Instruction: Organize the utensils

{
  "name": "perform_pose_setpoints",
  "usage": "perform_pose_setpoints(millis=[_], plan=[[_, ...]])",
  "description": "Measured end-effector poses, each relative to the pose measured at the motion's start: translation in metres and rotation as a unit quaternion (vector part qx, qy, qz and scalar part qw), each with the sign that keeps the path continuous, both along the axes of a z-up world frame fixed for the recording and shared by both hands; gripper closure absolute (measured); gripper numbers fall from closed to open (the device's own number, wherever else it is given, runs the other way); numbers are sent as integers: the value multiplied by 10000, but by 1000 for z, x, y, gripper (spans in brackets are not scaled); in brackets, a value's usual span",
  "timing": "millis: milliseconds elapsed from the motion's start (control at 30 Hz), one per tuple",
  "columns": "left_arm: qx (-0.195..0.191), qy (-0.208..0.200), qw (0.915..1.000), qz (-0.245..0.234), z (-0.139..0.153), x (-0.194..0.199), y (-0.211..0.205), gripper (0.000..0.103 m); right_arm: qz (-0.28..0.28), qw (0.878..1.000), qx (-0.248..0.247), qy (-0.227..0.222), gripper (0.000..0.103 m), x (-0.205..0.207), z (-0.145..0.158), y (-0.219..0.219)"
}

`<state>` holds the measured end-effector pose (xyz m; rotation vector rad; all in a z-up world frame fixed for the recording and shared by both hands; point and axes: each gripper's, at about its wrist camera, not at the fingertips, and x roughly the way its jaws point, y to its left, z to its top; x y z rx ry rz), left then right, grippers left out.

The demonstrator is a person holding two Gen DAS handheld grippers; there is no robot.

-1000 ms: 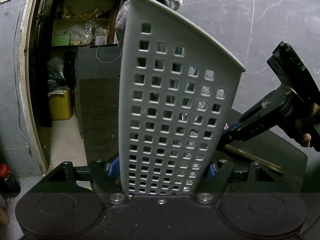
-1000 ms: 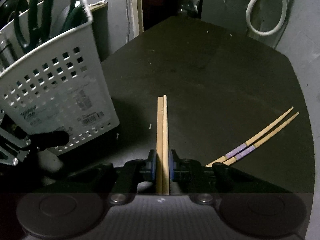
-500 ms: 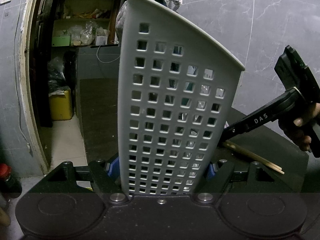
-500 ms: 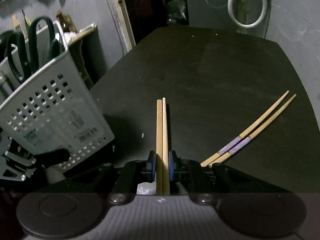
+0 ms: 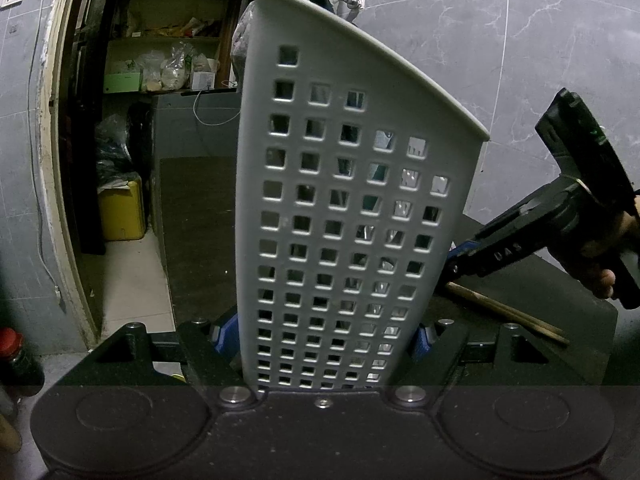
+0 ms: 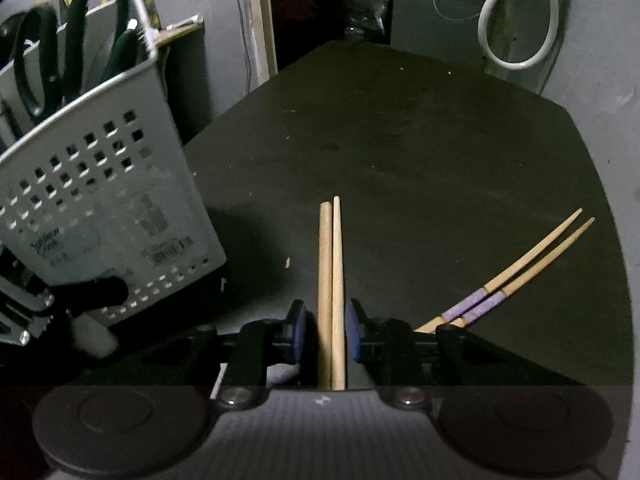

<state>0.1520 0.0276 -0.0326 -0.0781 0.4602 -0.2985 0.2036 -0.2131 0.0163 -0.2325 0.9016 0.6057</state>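
The left tongs (image 5: 324, 336) clamp the base of a grey perforated utensil basket (image 5: 352, 184), 1 blue pad on each side of its wall, and the basket stands upright and fills the middle of the left wrist view. In the right wrist view the same basket (image 6: 100, 184) stands at the left edge of the dark bench (image 6: 400, 152), with green-handled scissors (image 6: 76, 36) sticking up out of its top. A barcode label shows low on the side of the basket that faces the right camera.

The right tongs (image 6: 326, 330) stand narrow and hold 2 plain wooden chopsticks (image 6: 331, 280) side by side between the blue pads; the sticks run straight forward from the pads, and their tips hang over the bench, just right of the basket. From the left wrist view the right tongs (image 5: 454, 264) show just beside the basket's right wall, with a person's hand (image 5: 600, 276) on the grip.

A second pair of chopsticks (image 6: 508, 276), each with a purple band, lies flat on the bench to the right of the right tongs, its thin ends pointing away to the upper right.
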Motion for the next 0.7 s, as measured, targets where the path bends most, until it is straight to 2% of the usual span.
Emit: perform_pose_setpoints(millis=[167, 233, 267, 333, 533, 600, 700], plan=[[-7, 2, 10000, -4, 0, 0, 0, 25, -48, 10000, -49, 9, 89, 2, 1, 5], [-12, 4, 10000, -4, 0, 0, 0, 25, -135, 9998, 163, 47, 90, 1, 3, 1], [-9, 3, 10000, -3, 0, 0, 0, 25, -162, 9990, 410, 24, 103, 0, 7, -6], [-8, 2, 10000, -2, 0, 0, 0, 25, -326, 9970, 699, -100, 103, -2, 11, -18], [-5, 1, 10000, -3, 0, 0, -1, 25, -533, 9954, 793, 9, 99, -6, 5, -33], [8, -1, 10000, -5, 0, -1, -1, 25, -476, 9966, 679, -23, 94, -11, 6, -33], [5, 0, 10000, -3, 1, -1, -2, 25, -385, 9976, 576, 27, 93, -15, 5, -31]])
